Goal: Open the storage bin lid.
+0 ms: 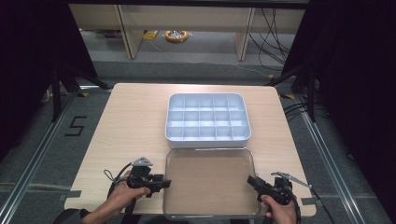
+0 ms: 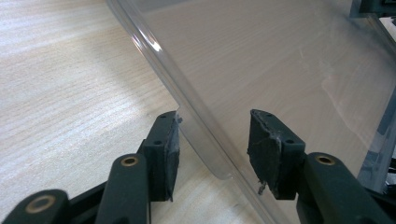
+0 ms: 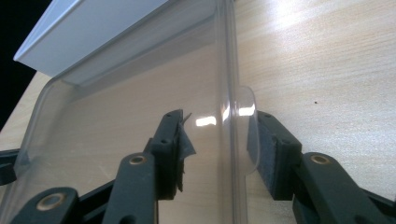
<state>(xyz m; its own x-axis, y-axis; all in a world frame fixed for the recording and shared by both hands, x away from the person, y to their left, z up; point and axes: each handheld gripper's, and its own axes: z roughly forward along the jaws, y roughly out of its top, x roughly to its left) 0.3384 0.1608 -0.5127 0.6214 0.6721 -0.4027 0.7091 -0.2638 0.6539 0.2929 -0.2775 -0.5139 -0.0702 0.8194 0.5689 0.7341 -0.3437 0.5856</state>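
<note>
Now both grippers straddle the clear lid's [image 1: 210, 182] side rims, jaws open.

On the table [image 1: 130, 121], the lid lies flat just in front of the divided white box [image 1: 208, 116], apparently its cover. The left gripper [image 1: 161, 183] has the left rim between its spread pads [image 2: 166, 154], not yet pinching; the right gripper [image 1: 254, 181] likewise brackets the right rim and its small tab. Whether any pad already touches plastic is hard to tell. Opposite grips should let the lid rise level.
</note>
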